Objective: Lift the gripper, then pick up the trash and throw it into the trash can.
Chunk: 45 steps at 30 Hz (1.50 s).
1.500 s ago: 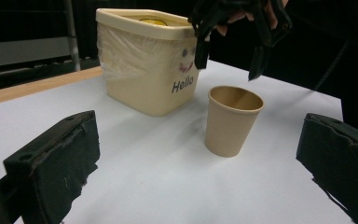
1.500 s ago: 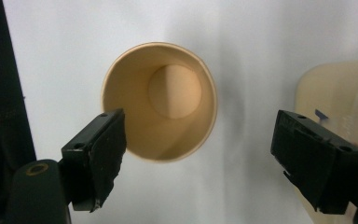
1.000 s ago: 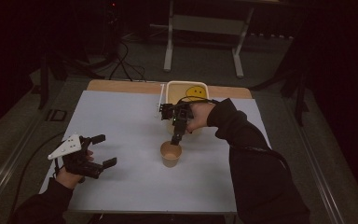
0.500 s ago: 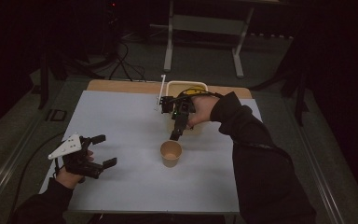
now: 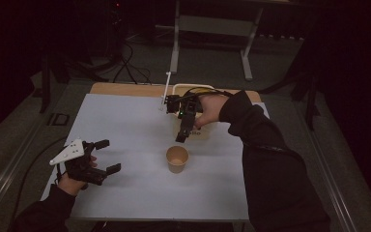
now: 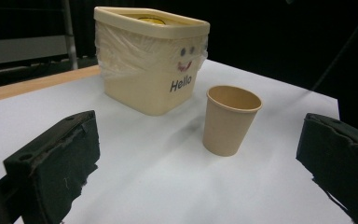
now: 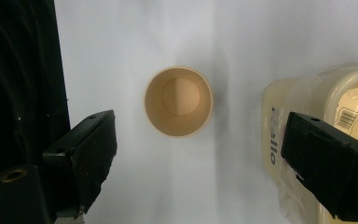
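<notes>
Standing upright and empty on the white desk [image 5: 125, 125], the tan paper cup [image 5: 177, 159] has a rolled rim and tapering wall. Nearest, the left claw [image 5: 107, 155] gapes wide and empty. Beyond the cup, the right claw [image 5: 182, 136] hangs above it, jaws just opened wide, before the cream "Hello" tub [image 6: 151, 58].

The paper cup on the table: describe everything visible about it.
The paper cup is a plain tan cup that looks like paper, with a rolled rim and walls that taper to a narrower base. It stands upright on the white table cover, mouth up, and looks empty. It sits in front of the cream "Hello" tub, apart from it. Nothing touches it but the cover: the right gripper hangs above it with jaws open, having just been opening, nothing between them.
</notes>
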{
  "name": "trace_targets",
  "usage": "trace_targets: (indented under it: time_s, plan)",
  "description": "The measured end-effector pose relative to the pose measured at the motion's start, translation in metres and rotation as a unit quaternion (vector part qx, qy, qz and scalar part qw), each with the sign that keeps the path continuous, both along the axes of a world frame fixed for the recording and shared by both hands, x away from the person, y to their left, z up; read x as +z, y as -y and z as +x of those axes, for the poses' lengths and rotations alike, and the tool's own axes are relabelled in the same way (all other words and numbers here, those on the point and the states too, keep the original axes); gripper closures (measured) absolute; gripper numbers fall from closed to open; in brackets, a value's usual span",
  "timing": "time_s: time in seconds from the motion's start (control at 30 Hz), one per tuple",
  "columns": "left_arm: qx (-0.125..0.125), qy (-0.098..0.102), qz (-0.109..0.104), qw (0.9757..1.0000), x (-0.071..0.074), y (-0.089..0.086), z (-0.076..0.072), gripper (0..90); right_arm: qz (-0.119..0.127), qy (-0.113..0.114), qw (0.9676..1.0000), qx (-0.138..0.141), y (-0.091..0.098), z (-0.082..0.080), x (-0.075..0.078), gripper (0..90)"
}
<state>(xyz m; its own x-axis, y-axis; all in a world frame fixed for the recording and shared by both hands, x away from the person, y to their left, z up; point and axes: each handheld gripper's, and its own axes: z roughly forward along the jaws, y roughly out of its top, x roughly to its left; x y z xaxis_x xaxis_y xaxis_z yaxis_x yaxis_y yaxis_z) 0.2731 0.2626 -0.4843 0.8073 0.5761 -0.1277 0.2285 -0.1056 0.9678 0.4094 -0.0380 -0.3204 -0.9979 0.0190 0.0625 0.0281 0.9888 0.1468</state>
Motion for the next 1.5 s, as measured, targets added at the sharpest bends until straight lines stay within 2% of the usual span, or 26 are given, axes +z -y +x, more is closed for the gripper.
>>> trace_targets:
  time_s: [0.33,0.6,0.87,1.13,1.5]
  plan:
    - [-0.001,0.000,0.001,1.0000,0.000,0.000,0.000,0.6,0.000,0.010,0.9999,0.006,-0.001,-0.002,0.003,9.9]
    - [-0.001,0.001,0.003,1.0000,0.000,0.000,-0.001,0.6,-0.010,0.009,0.9998,0.011,-0.003,-0.005,0.002,9.9]
    - [-0.001,0.002,0.003,1.0000,0.000,0.000,-0.001,0.6,-0.008,0.010,0.9998,0.016,-0.005,-0.008,0.001,9.9]
    - [-0.003,0.001,0.003,1.0000,0.000,0.000,0.000,0.6,-0.008,0.008,0.9998,0.019,-0.003,-0.011,-0.008,9.9]
    - [-0.004,0.001,0.004,1.0000,0.000,0.001,0.000,0.6,0.015,0.009,0.9996,0.024,0.002,-0.014,-0.027,9.9]
